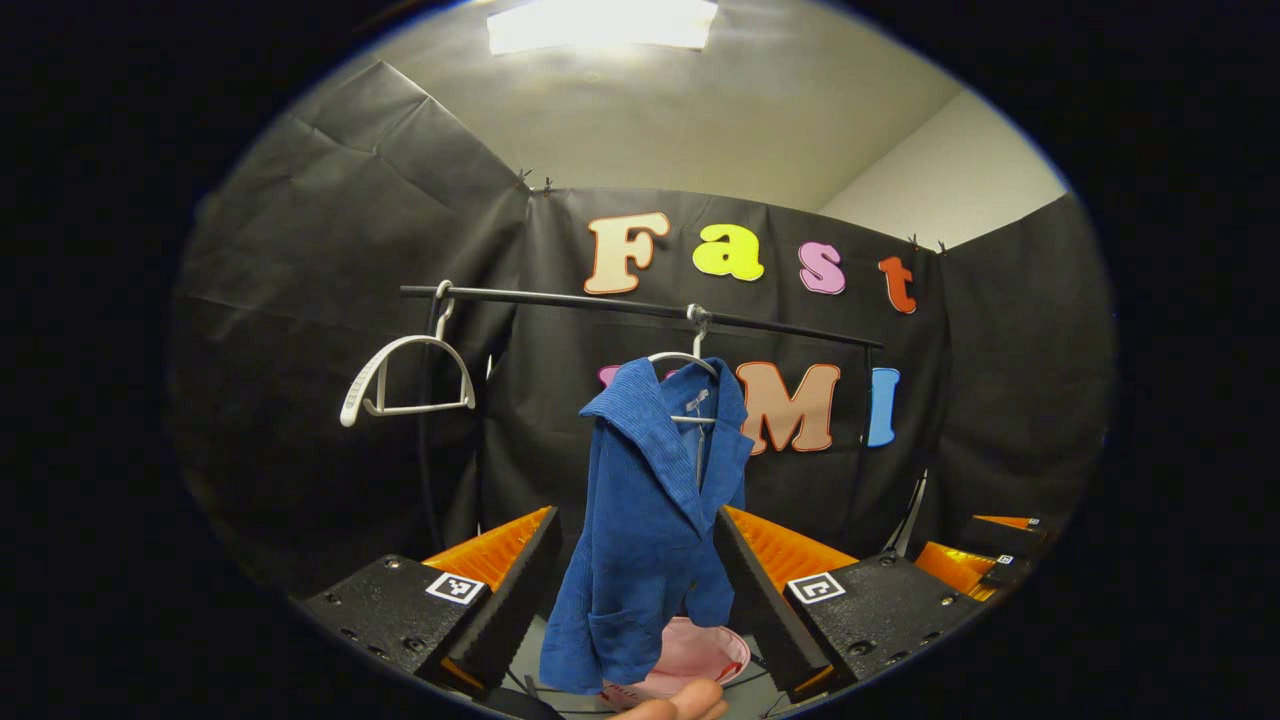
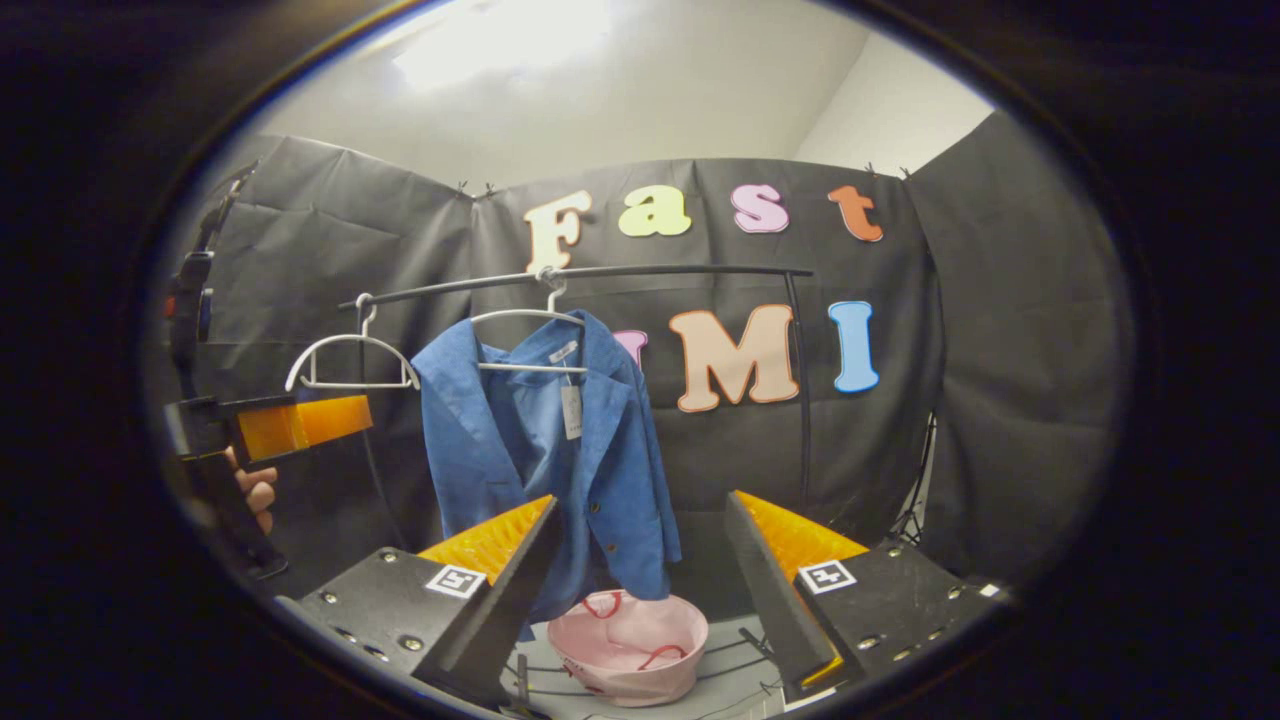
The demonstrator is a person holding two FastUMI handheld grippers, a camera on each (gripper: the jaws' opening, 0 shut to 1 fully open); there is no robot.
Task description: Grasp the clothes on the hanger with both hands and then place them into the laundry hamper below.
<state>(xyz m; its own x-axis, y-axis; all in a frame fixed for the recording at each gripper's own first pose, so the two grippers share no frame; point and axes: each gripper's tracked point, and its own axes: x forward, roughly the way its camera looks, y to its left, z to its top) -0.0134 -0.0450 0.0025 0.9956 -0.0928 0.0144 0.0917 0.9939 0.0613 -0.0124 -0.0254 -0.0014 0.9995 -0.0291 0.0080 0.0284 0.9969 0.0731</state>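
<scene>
Below the rail (image 2: 600, 273), the blue jacket (image 2: 540, 450) hung over the pink hamper (image 2: 630, 645) for a straight drop; left tool (image 1: 635, 590) and right tool (image 2: 640, 590) gaped wide, approaching.

We saw the blue jacket (image 2: 545, 450) as matt woven cloth with a fine ribbed texture. Its hanger (image 2: 530, 340) and the spare hanger (image 2: 350, 362) looked like smooth white plastic, the rail (image 2: 600, 273) dark smooth metal, and the pink hamper (image 2: 630, 645) softly glossy.
</scene>
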